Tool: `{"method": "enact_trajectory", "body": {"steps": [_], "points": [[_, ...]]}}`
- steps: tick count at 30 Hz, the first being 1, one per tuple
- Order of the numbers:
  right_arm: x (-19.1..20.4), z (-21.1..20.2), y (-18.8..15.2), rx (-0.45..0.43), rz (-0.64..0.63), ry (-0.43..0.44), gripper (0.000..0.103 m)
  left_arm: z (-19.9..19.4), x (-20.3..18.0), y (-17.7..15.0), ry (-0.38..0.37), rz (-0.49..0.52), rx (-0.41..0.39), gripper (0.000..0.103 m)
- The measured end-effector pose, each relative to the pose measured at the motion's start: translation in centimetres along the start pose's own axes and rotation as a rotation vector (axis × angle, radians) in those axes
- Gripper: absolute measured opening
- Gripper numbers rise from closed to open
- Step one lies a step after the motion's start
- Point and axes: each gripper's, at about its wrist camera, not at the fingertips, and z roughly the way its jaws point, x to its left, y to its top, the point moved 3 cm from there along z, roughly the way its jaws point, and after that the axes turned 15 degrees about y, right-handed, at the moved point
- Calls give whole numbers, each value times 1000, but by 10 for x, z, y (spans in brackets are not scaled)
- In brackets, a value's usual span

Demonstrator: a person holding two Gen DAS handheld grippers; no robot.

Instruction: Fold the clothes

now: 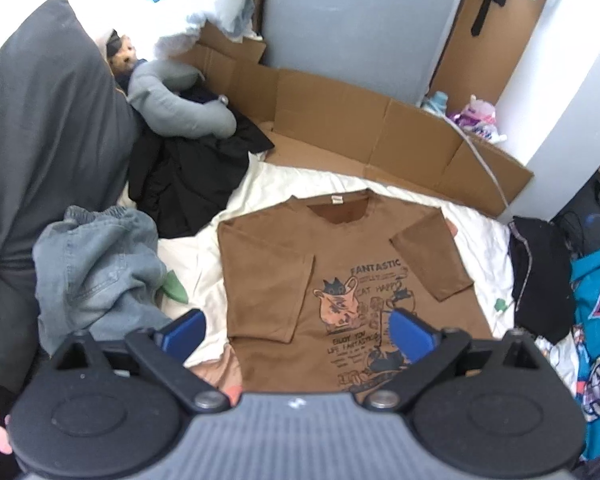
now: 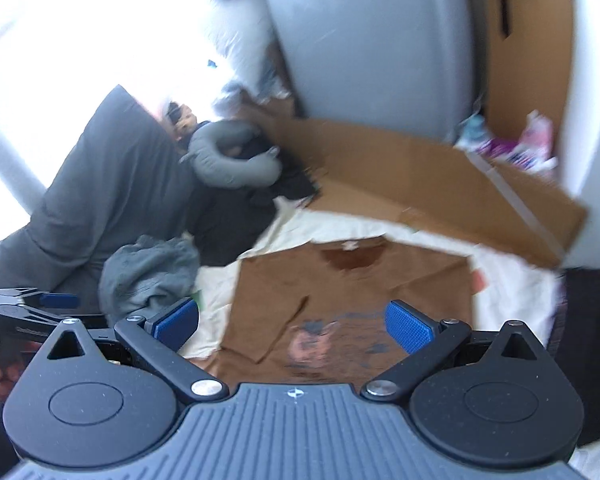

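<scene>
Left wrist view: brown T-shirt [image 1: 340, 280] lies flat on white sheet [image 1: 268, 184], sleeves folded in. Left gripper [image 1: 296, 330] and right gripper [image 2: 292, 322] hover, jaws apart, empty. Fabric judged light, limp; grip near hem corners.

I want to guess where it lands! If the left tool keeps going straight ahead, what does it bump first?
Probably the brown cat-print T-shirt lying flat on the white sheet; the open left tool points down at it, though depth is unclear.

Daylight blown out upper left of both tongs. Left view mostly sharp, soft at the rim; right view motion-blurred throughout. Fisheye bends edges, corners vignetted black.
</scene>
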Motion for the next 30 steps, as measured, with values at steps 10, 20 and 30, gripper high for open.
{"method": "enact_trajectory", "body": {"steps": [10,20,30], "points": [[-8,-102,22,-91,65,-61,102,-53,4,6,-8,3,-60,102],[9,-152,21,-111,27,-50,102,-85,29,5,-39,-56,-59,102],[-10,-183,-16,-73,26,-84,102,-91,37,-15,-30,-65,-30,102]]}}
